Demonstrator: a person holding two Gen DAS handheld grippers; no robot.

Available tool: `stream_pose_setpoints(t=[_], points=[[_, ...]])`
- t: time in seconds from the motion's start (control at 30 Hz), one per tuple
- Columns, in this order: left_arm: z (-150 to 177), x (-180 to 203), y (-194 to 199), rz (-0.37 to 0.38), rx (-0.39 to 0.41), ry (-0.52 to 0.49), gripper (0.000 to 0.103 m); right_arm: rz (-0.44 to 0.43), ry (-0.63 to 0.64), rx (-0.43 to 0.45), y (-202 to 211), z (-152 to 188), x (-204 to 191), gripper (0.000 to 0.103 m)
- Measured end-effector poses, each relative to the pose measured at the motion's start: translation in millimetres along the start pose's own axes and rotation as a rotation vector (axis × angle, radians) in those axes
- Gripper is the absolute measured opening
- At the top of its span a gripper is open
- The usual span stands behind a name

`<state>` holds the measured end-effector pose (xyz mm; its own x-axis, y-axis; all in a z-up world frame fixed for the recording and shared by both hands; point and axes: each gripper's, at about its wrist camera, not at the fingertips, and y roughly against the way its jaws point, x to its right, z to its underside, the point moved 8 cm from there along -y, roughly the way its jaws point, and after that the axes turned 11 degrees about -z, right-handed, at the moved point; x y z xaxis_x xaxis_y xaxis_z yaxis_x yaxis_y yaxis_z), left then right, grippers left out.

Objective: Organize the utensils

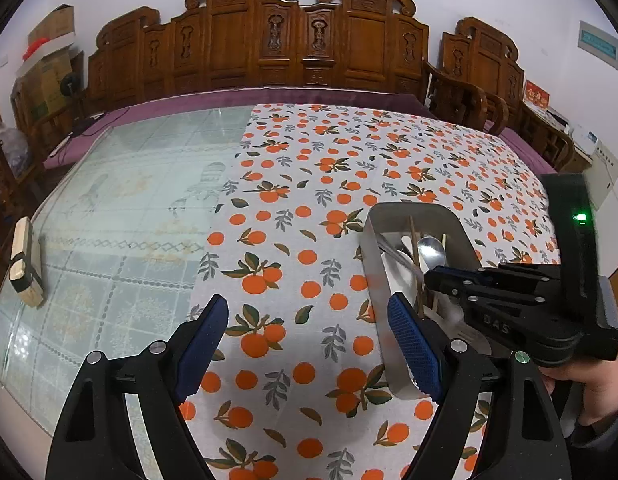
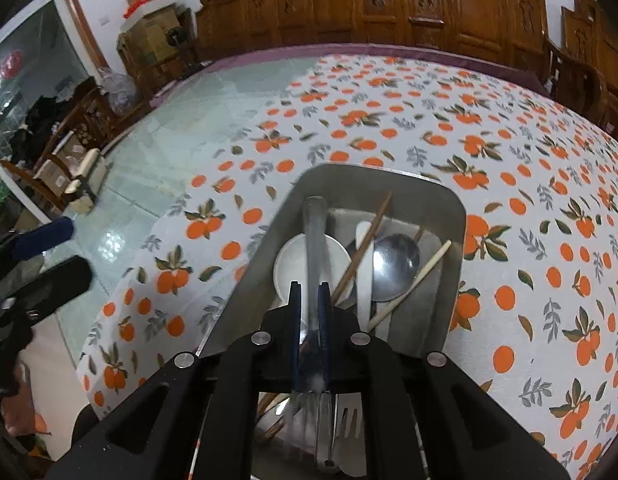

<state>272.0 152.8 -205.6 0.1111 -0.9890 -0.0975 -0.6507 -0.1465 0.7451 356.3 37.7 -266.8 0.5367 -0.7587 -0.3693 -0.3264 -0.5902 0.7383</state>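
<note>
A metal utensil holder [image 2: 437, 200] stands on the orange-print tablecloth; it also shows in the left wrist view [image 1: 413, 210]. Inside it are a metal spoon [image 2: 395, 262], a white spoon [image 2: 293, 264], wooden chopsticks [image 2: 369, 236] and a fork [image 2: 349, 420]. My right gripper [image 2: 309, 292] is over the holder, shut on a metal fork [image 2: 313, 232] whose handle points away and tines lie near the camera. My left gripper [image 1: 309, 316] is open and empty, just left of the holder, above the cloth.
A glass tabletop [image 1: 121, 208] lies left of the cloth. A wooden block [image 1: 25, 268] sits at its left edge. Carved wooden chairs [image 1: 293, 40] line the far side. Boxes [image 1: 49, 60] stack at far left.
</note>
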Motion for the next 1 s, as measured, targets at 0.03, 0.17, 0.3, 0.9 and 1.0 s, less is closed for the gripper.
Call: stream_pose_setpoints(t=[0.03, 0.17, 0.3, 0.9, 1.0], points=[[0.5, 0.2, -0.5, 0.001, 0.001, 0.002, 0.078, -0.002, 0.002, 0.003, 2.2, -0.7, -0.7, 0.011], [3.4, 5.0, -0.8, -0.002, 0.006, -0.010, 0.078, -0.004, 0.030, 0.045, 21.5, -3.7, -2.8, 0.011], [4.4, 10.7, 2.8, -0.003, 0.017, -0.013, 0.078, 0.013, 0.065, 0.107, 54.1, -3.4, -2.2, 0.011], [-3.4, 58.4, 47.8, 0.005, 0.132, -0.068, 0.095, 0.179, 0.064, 0.324, 172.1, 22.6, 29.9, 0.097], [-4.8, 65.7, 55.8, 0.008, 0.147, -0.064, 0.095, 0.193, 0.051, 0.342, 185.4, 29.7, 34.5, 0.100]])
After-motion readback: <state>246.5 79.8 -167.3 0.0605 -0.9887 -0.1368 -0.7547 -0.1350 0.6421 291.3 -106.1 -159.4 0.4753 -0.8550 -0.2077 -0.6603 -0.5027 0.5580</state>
